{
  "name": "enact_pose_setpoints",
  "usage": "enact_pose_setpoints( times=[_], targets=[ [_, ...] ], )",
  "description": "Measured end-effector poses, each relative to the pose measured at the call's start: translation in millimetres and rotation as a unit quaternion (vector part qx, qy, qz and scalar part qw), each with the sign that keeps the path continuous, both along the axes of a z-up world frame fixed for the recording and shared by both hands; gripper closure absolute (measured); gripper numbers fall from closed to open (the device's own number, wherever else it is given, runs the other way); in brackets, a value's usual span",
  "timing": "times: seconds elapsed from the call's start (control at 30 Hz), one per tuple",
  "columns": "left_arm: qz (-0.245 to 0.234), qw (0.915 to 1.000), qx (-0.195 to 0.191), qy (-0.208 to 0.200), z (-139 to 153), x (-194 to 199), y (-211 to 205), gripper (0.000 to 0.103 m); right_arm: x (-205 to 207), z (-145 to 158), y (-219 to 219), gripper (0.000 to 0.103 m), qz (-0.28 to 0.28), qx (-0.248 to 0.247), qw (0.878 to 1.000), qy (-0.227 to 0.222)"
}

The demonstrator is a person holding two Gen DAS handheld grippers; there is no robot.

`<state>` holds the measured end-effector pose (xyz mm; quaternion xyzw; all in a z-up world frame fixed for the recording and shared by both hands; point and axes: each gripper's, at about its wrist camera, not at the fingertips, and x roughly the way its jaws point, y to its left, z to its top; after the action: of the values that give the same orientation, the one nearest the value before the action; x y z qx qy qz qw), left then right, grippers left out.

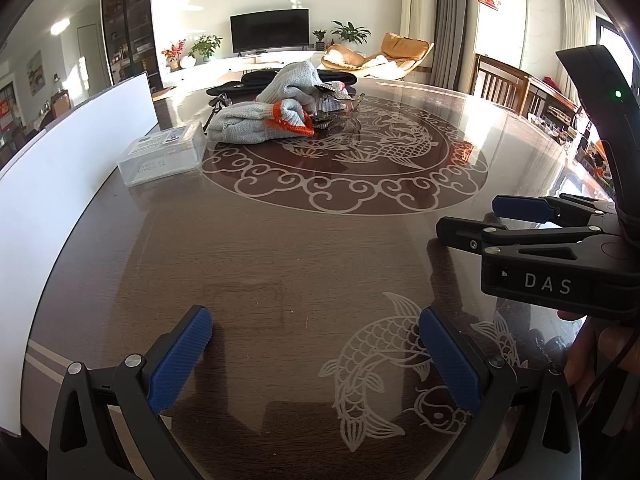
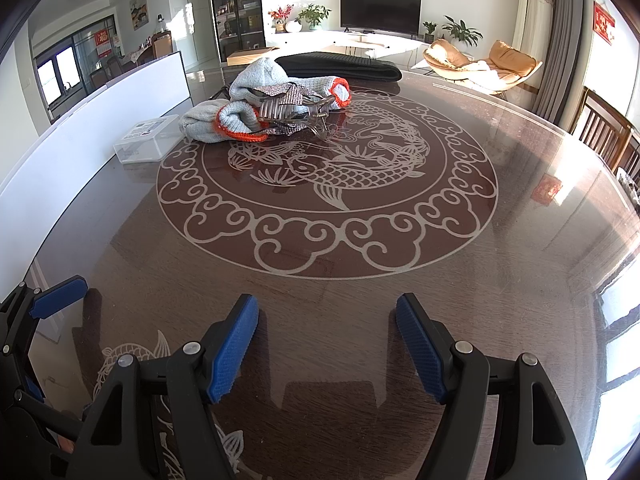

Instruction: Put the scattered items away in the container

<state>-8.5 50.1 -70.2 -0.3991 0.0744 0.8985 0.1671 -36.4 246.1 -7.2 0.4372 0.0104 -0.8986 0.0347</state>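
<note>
Gloves (image 2: 256, 108) lie untouched; both grippers' fingers (image 1: 180, 356) gape wide, empty.

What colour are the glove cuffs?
Orange, on grey knit gloves; clearest in the right wrist view.

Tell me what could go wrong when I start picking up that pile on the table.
The hair clip lies tangled with the gloves, so lifting one may drag or drop the other. The clear box looks shut, so it may need opening first. The glossy table could let it slide when pushed. Both grippers are open and far from the pile.
</note>
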Motion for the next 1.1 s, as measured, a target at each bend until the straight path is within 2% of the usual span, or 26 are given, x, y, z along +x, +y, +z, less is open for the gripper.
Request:
enact_pose_setpoints(
  times=[0.13,0.27,0.33,0.4,0.47,0.53,0.57,0.63,0.7,0.77,0.83,0.9,0.93,1.0,1.03,1.1],
  targets=[
    [-0.013,0.9997,-0.012,-0.019,4.6,-4.7,-3.8,0.000,0.0,0.0,-0.1,0.030,0.000,0.000,1.000,0.000],
    [0.041,0.9987,-0.005,0.031,31.9,-17.5,-32.5,0.000,0.0,0.0,-0.1,0.030,0.000,0.000,1.000,0.000],
    [0.057,0.9974,0.029,0.033,50.5,-39.5,-48.6,0.000,0.0,0.1,-0.1,0.030,0.000,0.000,1.000,0.000],
    [0.055,0.9950,0.084,0.007,67.7,-73.1,-61.1,0.000,0.1,0.2,-0.1,0.030,0.000,0.000,1.000,0.000],
    [0.041,0.9861,0.160,-0.017,83.8,-110.5,-73.1,0.000,0.1,0.1,0.0,0.030,0.000,0.000,1.000,0.000],
    [0.045,0.9766,0.208,-0.029,94.7,-151.8,-83.2,0.000,0.3,0.3,0.0,0.030,0.000,0.000,1.000,0.000],
    [0.055,0.9750,0.213,-0.031,97.1,-173.0,-86.6,0.000,0.4,0.4,0.0,0.030,0.000,0.000,1.000,0.000],
    [0.080,0.9766,0.195,-0.042,94.0,-213.1,-90.4,0.000,0.4,0.4,0.1,0.030,0.000,0.000,1.000,0.000],
    [0.093,0.9783,0.172,-0.067,81.0,-244.8,-90.9,0.000,0.5,0.5,0.1,0.030,0.000,0.000,1.000,0.000],
    [0.095,0.9765,0.171,-0.091,63.6,-262.5,-92.5,0.000,0.6,0.5,0.1,0.030,0.000,0.000,1.000,0.000],
    [0.085,0.9740,0.179,-0.111,45.4,-267.5,-92.1,0.000,0.7,0.5,0.1,0.030,0.000,0.000,1.000,0.000],
    [0.064,0.9768,0.174,-0.107,36.9,-257.5,-88.0,0.000,0.8,0.5,0.2,0.030,0.000,0.000,1.000,0.000],
    [0.044,0.9772,0.179,-0.106,36.4,-248.4,-84.1,0.000,0.9,0.6,0.2,0.030,0.000,0.000,1.000,0.000],
    [-0.017,0.9704,0.206,-0.125,35.1,-223.3,-73.4,0.000,0.8,0.4,0.2,0.030,0.000,0.000,1.000,0.000],
    [-0.043,0.9693,0.204,-0.131,35.8,-207.0,-66.4,0.000,0.9,0.5,0.2,0.030,0.000,0.000,1.000,0.000],
    [-0.067,0.9731,0.181,-0.126,38.6,-174.5,-58.7,0.000,0.9,0.6,0.2,0.030,0.000,0.000,1.000,0.000]
  ],
)
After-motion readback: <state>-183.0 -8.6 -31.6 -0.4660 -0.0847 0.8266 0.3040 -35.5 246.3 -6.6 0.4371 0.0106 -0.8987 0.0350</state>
